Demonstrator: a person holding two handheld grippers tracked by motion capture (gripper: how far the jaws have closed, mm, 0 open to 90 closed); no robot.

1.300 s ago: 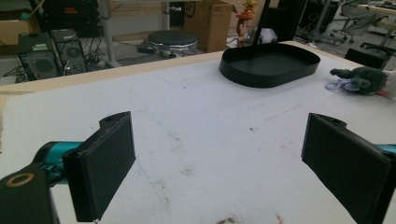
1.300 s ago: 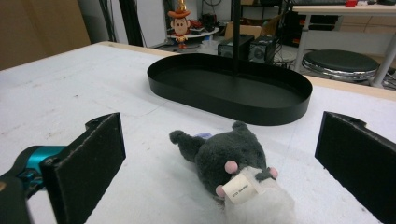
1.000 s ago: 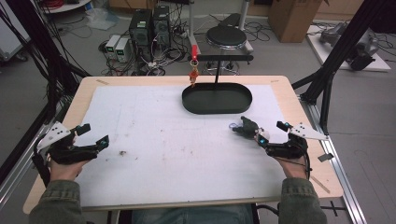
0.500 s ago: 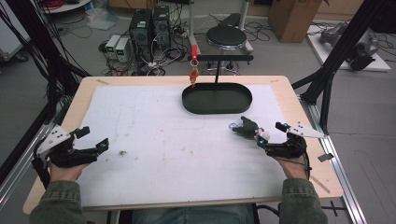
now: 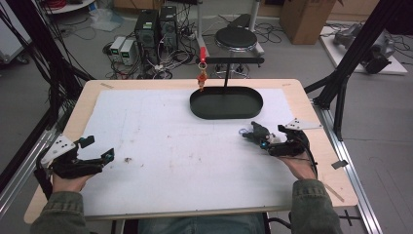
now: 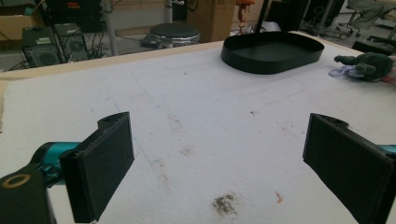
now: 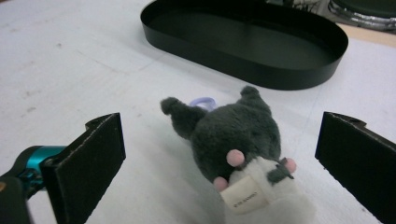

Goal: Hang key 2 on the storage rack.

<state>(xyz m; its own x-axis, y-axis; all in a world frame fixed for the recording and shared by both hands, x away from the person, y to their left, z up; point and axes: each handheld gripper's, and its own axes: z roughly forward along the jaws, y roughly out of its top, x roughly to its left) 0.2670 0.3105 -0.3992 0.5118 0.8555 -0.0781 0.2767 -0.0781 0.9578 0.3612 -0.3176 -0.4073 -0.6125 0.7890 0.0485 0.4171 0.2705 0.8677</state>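
Fingers of both grippers gape over the stained white mat point(image 5: 195, 146); computers point(image 5: 156, 29) and stool point(image 5: 236, 36) behind.

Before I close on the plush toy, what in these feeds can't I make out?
- Plush toy: its face is turned away in the right gripper view; it is too small in the high view.
- Toy's tag: print too small to read.
- Red charm hanging from the stand: too small to identify in the high view, cut off by the top edge in the left gripper view.
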